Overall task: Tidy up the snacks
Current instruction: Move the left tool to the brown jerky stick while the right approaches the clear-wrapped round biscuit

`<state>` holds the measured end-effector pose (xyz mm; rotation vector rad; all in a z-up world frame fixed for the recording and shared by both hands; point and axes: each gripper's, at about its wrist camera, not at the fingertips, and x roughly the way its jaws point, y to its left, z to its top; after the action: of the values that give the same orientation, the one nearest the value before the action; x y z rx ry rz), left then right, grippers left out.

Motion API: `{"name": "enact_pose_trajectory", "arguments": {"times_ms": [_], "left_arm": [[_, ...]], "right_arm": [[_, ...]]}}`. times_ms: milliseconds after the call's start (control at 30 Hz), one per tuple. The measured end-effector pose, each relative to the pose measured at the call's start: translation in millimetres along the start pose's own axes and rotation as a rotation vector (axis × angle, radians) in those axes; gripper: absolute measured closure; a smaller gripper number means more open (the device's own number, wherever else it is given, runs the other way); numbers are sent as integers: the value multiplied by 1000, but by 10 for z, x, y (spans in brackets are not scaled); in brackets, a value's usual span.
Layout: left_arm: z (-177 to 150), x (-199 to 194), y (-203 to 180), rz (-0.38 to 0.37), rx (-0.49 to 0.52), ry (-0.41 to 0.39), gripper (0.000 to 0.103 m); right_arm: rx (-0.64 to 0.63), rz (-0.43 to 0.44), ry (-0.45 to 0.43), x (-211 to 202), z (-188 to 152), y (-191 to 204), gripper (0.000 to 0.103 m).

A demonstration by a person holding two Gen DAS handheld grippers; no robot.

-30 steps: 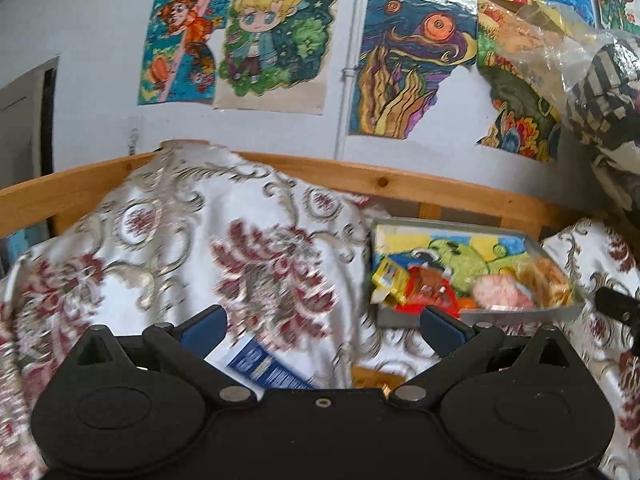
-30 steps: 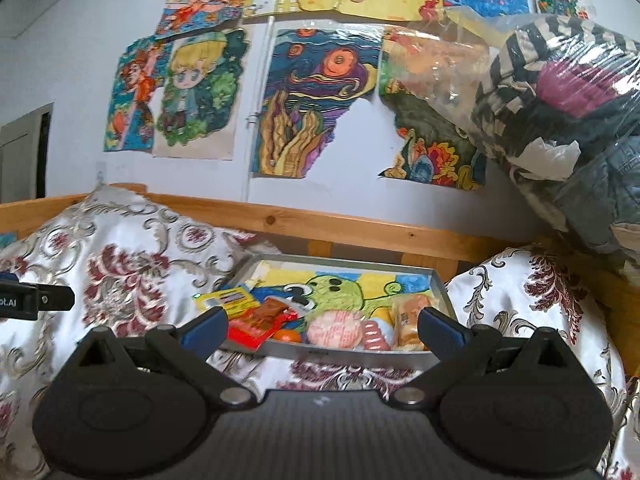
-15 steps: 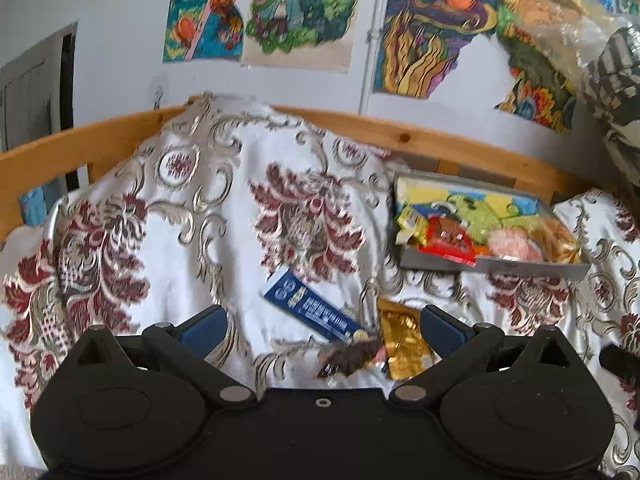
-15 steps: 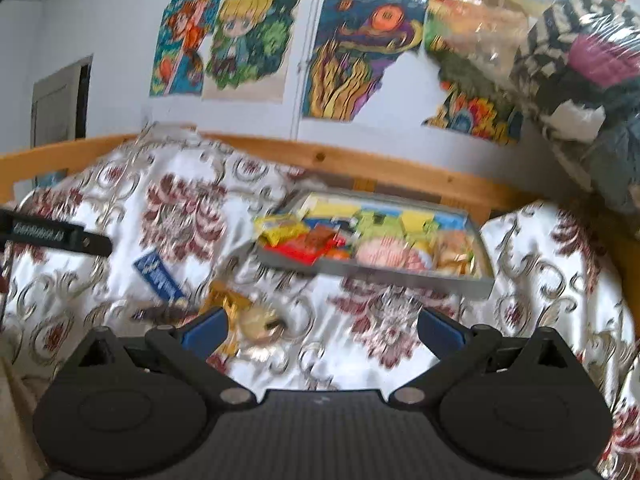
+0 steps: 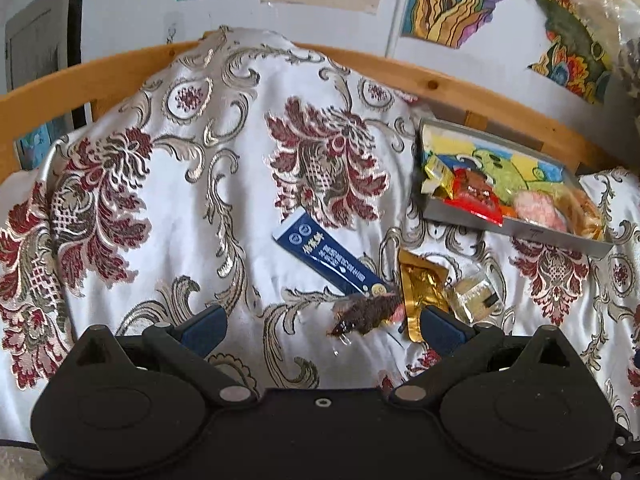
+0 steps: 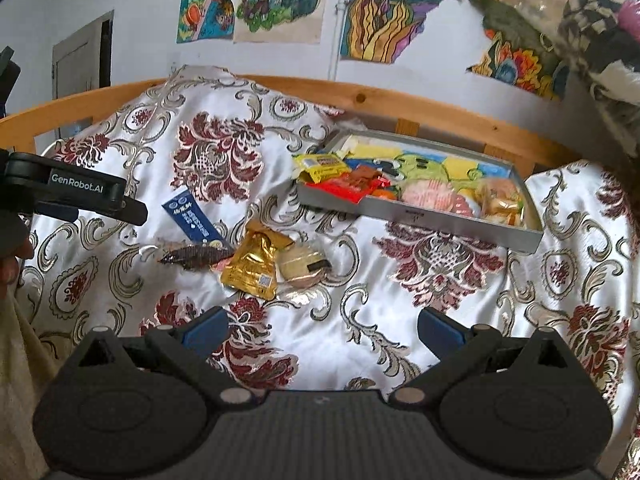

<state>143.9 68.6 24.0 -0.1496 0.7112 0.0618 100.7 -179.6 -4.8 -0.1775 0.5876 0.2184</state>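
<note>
Floral bedspread [image 6: 400, 280], wooden rail [image 6: 400, 100], drawings on wall [image 6: 280, 0], both grippers' jaws spread, empty.

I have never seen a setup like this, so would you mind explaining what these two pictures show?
There is no robot: a person holds one hand-held claw in each hand, and each has a camera looking out along its fingers. One picture is from the left claw, the other from the right claw. Both are open and hold nothing. On the patterned cloth lie a blue packet, a dark brown snack, a gold pouch and a clear-wrapped pastry. Further back, a grey tray holds more snacks.
</note>
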Motion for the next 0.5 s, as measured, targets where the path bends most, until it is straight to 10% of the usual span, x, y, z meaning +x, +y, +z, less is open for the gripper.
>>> {"name": "enact_pose_trajectory", "arguments": {"times_ms": [500], "left_arm": [[245,352,-156,-87,79,122,1]], "right_arm": [[-20,27,120,376,159,-160,0]]}}
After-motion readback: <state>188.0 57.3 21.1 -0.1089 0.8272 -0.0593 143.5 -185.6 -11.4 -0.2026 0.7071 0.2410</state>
